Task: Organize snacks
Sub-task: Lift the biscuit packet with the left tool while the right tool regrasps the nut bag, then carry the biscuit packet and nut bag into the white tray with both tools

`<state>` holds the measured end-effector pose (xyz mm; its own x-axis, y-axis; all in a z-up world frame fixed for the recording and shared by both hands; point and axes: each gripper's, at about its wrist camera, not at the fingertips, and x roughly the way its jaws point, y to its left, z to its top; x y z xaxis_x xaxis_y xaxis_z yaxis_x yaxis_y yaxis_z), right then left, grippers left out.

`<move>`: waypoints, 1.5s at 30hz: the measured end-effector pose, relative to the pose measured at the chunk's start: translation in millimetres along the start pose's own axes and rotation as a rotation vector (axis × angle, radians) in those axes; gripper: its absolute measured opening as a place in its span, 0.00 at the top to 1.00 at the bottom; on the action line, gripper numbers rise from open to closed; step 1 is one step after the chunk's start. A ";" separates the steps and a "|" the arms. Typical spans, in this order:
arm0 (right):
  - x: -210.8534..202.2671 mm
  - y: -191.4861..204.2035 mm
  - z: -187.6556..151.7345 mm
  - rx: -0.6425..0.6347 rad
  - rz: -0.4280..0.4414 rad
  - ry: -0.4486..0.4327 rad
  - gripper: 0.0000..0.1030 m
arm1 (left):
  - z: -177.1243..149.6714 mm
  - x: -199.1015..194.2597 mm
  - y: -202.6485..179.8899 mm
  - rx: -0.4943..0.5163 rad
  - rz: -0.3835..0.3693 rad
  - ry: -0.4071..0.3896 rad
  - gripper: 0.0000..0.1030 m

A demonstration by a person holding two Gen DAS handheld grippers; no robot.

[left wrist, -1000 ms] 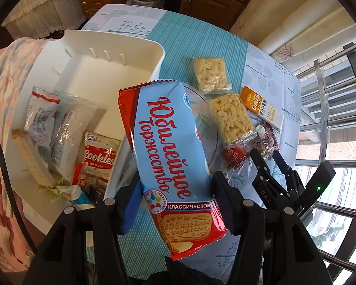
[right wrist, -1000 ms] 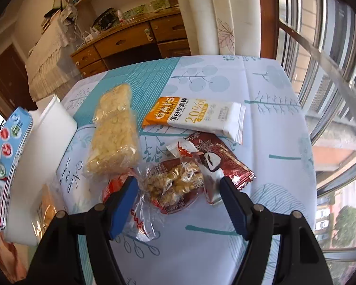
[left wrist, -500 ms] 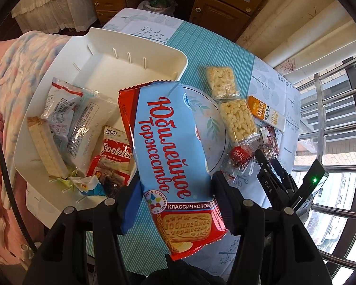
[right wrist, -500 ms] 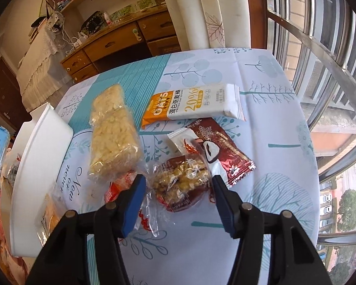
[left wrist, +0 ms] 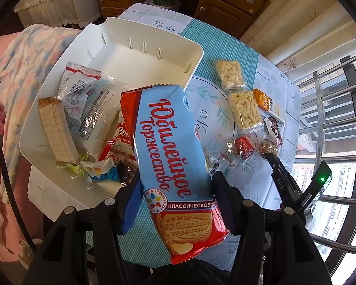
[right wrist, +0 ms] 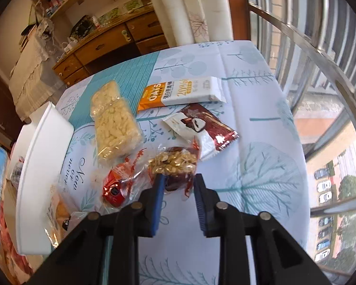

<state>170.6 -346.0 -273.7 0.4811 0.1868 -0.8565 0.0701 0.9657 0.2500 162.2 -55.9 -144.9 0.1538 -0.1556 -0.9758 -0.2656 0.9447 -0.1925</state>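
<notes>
Between the blue pads of the left gripper (left wrist: pixel 175 197) a long blue-and-red biscuit packet (left wrist: pixel 170 152) is pinched across its lower part, its far end reaching toward 12 o'clock over the near rim of the white bin (left wrist: pixel 121 35). At 10 o'clock from that gripper, inside the bin, lie a wafer pack (left wrist: pixel 55 128), clear printed sachets (left wrist: pixel 83 99) and a red cookie pouch (left wrist: pixel 119 140), half hidden by the packet. At 2 o'clock, on the tree-patterned cloth of the bench (left wrist: pixel 249 178), lie two puffed-rice bars (left wrist: pixel 243 109).

Low in the right wrist view, the right gripper (right wrist: pixel 179 180) has just been closing, and its pads now press on the near end of a clear-wrapped nut-and-date snack (right wrist: pixel 174 163). Touching that snack at 9 o'clock is a small red-wrapped sweet (right wrist: pixel 115 187). At 1 o'clock, just beside it, lies a brown-and-white chocolate wrapper (right wrist: pixel 201 125), and beyond it at 12 o'clock an orange-and-white oat bar (right wrist: pixel 180 92). The puffed-rice bars stretch toward 11 o'clock, and the bin's white wall stands at 9 o'clock.
</notes>
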 end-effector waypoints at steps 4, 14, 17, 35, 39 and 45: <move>-6.8 -6.9 -6.4 0.048 -0.001 0.001 0.82 | -7.3 -4.3 8.5 0.008 -0.013 -0.004 0.46; -29.1 1.3 -17.9 0.073 -0.038 -0.030 0.94 | -11.4 -18.1 32.1 0.043 -0.050 -0.017 0.50; -38.6 10.4 -20.7 0.078 -0.043 -0.048 0.94 | -9.1 -22.9 37.6 0.057 -0.059 -0.023 0.52; -108.1 101.9 -21.4 0.064 0.022 -0.234 0.94 | 15.0 -56.6 95.6 0.149 -0.125 -0.073 0.58; -113.4 130.7 -21.7 0.036 0.043 -0.264 0.94 | 22.8 -60.7 115.0 0.154 -0.122 -0.087 0.59; -108.4 171.8 -27.7 0.018 0.076 -0.270 0.94 | 37.7 -61.5 142.4 0.176 -0.116 -0.109 0.62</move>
<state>106.3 -195.4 -150.5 0.7011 0.2013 -0.6841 0.0395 0.9469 0.3192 150.8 99.1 -108.4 0.2782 -0.2430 -0.9293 -0.0717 0.9595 -0.2724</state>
